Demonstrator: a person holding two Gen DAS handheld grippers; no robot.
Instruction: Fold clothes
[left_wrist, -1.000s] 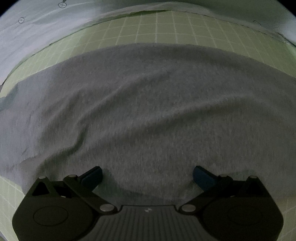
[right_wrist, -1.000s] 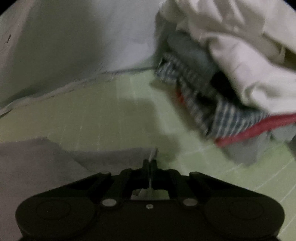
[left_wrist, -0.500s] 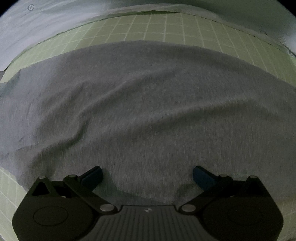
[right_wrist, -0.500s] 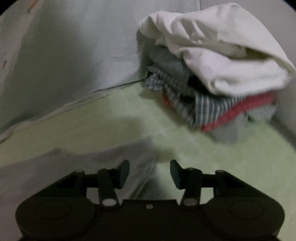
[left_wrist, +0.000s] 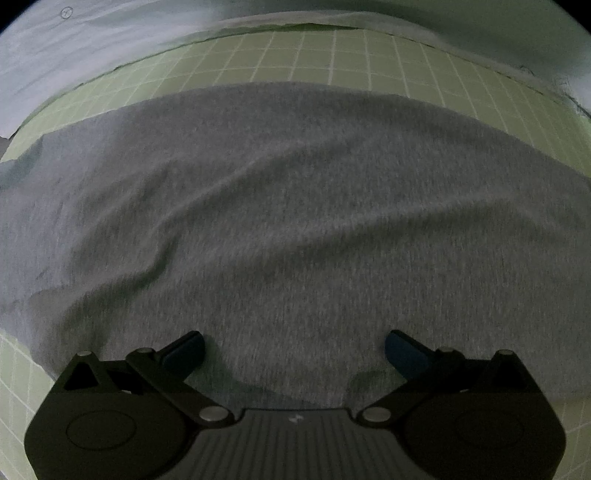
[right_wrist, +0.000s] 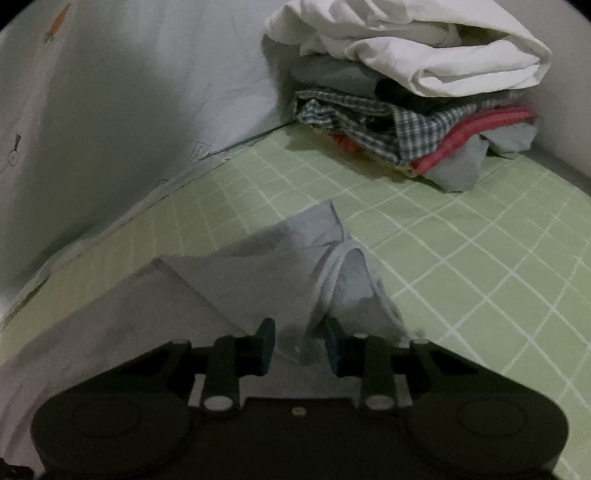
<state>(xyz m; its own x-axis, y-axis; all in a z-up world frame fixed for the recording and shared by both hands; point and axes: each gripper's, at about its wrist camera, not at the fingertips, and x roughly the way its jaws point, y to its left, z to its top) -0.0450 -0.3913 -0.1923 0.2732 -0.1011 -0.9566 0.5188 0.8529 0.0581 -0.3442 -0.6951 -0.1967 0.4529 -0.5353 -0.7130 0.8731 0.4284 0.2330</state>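
Observation:
A grey T-shirt (left_wrist: 295, 221) lies spread on the green gridded mat (left_wrist: 314, 55) and fills most of the left wrist view. My left gripper (left_wrist: 294, 347) hovers over its near edge, open wide, with nothing pinched. In the right wrist view one end of the grey shirt (right_wrist: 314, 251) is bunched into a raised fold with a hemmed edge. My right gripper (right_wrist: 299, 345) straddles the base of that fold. Its jaws are closing with the cloth between them, and a gap still shows at the pads.
A pile of folded clothes (right_wrist: 406, 92), white on top with checked and red ones beneath, sits at the mat's far right corner (right_wrist: 461, 258). A pale printed sheet (right_wrist: 129, 110) rises along the mat's far edge.
My right gripper opened from fully shut, then began narrowing, and shifted sideways so the shirt's bunched fold now stands between its fingers. The left gripper stayed open over the shirt.

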